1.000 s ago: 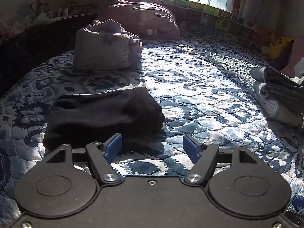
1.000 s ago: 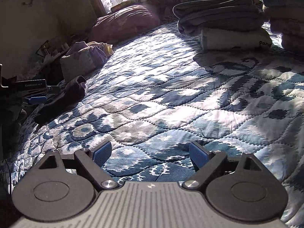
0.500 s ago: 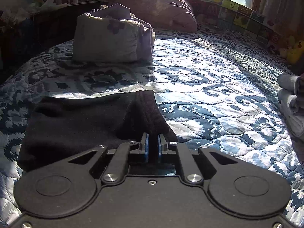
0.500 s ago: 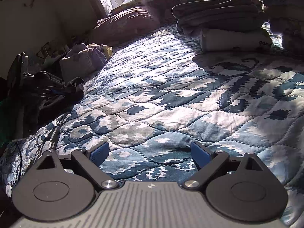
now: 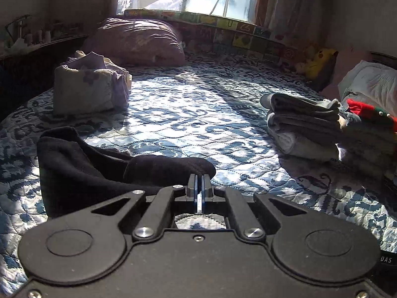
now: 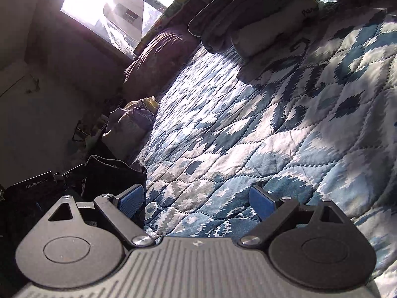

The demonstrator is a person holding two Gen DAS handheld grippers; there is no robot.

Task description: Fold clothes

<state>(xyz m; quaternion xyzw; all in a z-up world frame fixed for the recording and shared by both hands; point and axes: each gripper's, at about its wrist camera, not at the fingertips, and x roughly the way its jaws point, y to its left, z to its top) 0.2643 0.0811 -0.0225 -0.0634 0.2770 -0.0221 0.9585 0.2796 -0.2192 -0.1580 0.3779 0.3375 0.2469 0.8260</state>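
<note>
Now your left gripper [image 5: 199,186] has closed its jaws on the black garment [image 5: 104,171] and lifted its edge off the bed [image 5: 198,114]; your right gripper [image 6: 196,200] stays open.

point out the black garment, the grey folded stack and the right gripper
black garment [image 5: 99,171], left wrist view, on its dark body left of the shut left gripper [image 5: 199,181]
grey folded stack [image 5: 302,124], left wrist view, on the middle layer
right gripper [image 6: 196,198], right wrist view, midway between its open blue fingertips
</note>
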